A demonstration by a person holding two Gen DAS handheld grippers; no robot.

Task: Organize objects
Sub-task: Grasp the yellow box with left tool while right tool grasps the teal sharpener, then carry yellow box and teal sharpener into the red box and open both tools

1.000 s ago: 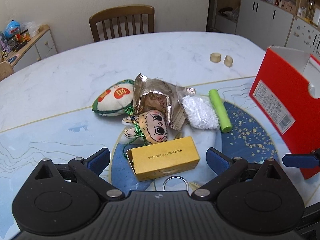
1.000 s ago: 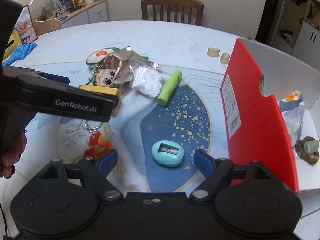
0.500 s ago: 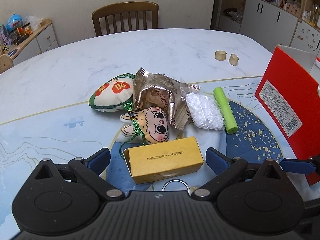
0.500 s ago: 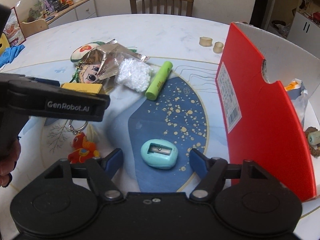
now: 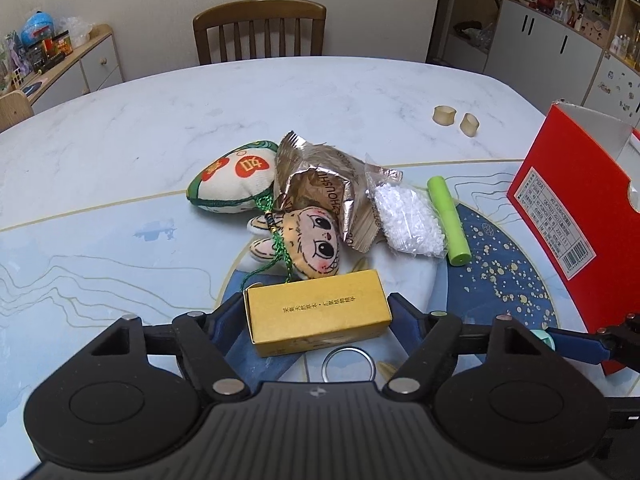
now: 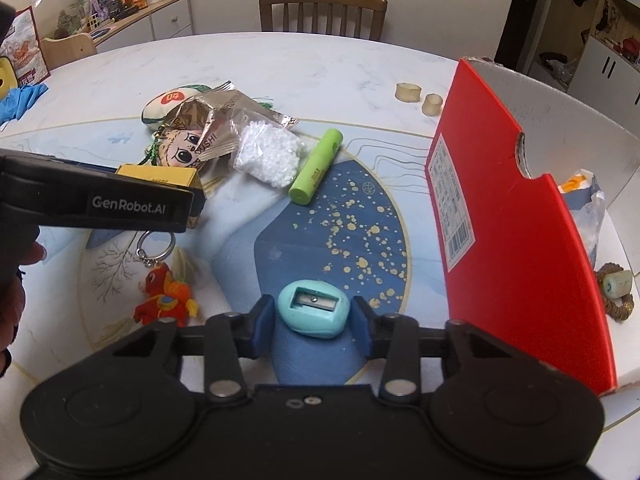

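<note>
My left gripper (image 5: 318, 316) has closed around the yellow box (image 5: 316, 312), its blue pads against both ends; the box rests on the table mat. My right gripper (image 6: 310, 318) is closed on the teal pencil sharpener (image 6: 312, 309), pads touching its sides. Behind the box lie a face plush (image 5: 308, 240), a green-trimmed pouch (image 5: 232, 178), a foil wrapper (image 5: 320, 192), a bag of white beads (image 5: 408, 220) and a green tube (image 5: 448, 220). A red open box (image 6: 512, 216) stands to the right.
A red toy keychain (image 6: 164, 300) lies left of the sharpener, its ring (image 5: 349, 367) under the yellow box. Two small beige rings (image 5: 456, 118) sit farther back. The red box holds a bag (image 6: 588, 208) and a small charm (image 6: 614, 288). A wooden chair (image 5: 260, 28) stands behind the table.
Both grippers moved forward and narrowed: the left closed in on the yellow box, the right closed in on the teal sharpener.
</note>
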